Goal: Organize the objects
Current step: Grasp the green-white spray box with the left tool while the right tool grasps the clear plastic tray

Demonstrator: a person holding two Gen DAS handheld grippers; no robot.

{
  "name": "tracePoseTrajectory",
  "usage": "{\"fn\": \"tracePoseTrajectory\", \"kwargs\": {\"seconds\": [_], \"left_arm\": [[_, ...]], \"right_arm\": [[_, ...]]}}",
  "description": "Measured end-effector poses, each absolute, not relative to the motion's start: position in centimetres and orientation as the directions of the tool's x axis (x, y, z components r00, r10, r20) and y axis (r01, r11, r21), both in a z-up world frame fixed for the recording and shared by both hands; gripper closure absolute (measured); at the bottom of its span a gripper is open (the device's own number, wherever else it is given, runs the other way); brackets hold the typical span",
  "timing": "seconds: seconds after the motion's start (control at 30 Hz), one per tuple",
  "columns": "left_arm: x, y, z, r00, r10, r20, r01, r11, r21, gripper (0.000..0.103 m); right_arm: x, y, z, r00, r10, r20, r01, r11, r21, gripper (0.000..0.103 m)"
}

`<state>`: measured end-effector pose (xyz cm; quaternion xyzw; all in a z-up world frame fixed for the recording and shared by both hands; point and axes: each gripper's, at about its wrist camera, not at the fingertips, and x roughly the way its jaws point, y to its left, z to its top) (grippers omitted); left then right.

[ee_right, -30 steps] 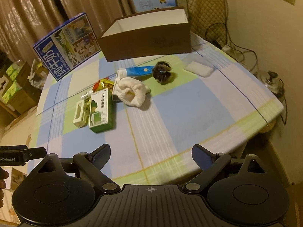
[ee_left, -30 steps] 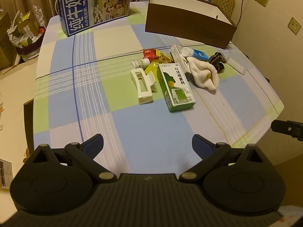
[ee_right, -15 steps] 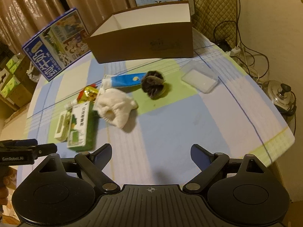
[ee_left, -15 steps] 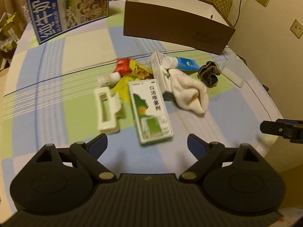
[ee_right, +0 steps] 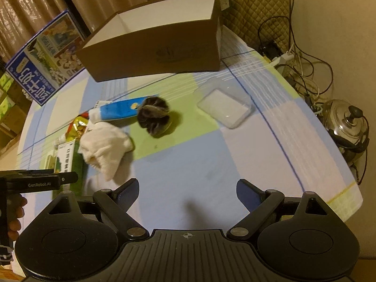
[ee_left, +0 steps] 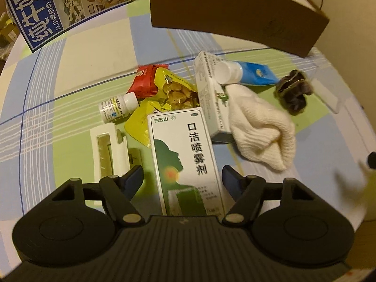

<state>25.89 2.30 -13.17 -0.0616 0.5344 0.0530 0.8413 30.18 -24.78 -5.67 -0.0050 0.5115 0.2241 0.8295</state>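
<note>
The left gripper (ee_left: 182,179) is held wide open, with the green-and-white spray box (ee_left: 186,162) lying between its fingers but not yet clamped. The right gripper (ee_right: 186,191) is also wide open and holds nothing, above a bare part of the tablecloth (ee_right: 270,155) near the front edge. The box lies at the front of the pile, in the middle of the table. The brown cardboard box (ee_right: 155,47) stands at the back edge and is judged to be the goal.

A bad grasp could be caused by the close neighbours: the white hair clip (ee_left: 109,146) is just beside the left finger, and the yellow snack packet (ee_left: 164,98) seems to be partly under the box's far end. If the fingers are closed askew, the clip may be pushed or the smooth carton may slip and turn.
</note>
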Motion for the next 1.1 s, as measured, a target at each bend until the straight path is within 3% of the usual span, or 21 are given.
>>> {"fn": "tracePoseTrajectory", "kwargs": {"seconds": [0.23,0.37,0.7,0.97,1.1], "left_arm": [[26.9,2.2,-14.0,0.395,0.041,-0.918,-0.177,0.984,-0.032,0.039],[27.1,2.1,-14.2,0.388,0.036,-0.921,-0.186,0.982,-0.04,0.049],[26.0,1.9,-12.4,0.412,0.078,-0.908,-0.231,0.973,-0.021,0.052],[25.3,2.0,-10.3,0.424,0.114,-0.898,-0.29,0.957,-0.015,0.052],[25.2,1.9,-9.6,0.426,0.133,-0.895,-0.312,0.95,-0.007,0.052]], "right_arm": [[32.9,-25.1,-6.1,0.387,0.375,-0.842,-0.417,0.886,0.202,0.015],[34.4,-25.0,-6.4,0.391,0.385,-0.836,-0.471,0.864,0.177,0.016],[39.7,-23.9,-7.5,0.394,0.433,-0.811,-0.66,0.747,0.079,0.017],[44.2,-22.3,-10.2,0.329,0.424,-0.844,-0.775,0.632,0.016,0.034],[45.4,-21.8,-11.3,0.277,0.419,-0.865,-0.811,0.585,0.023,0.037]]}}
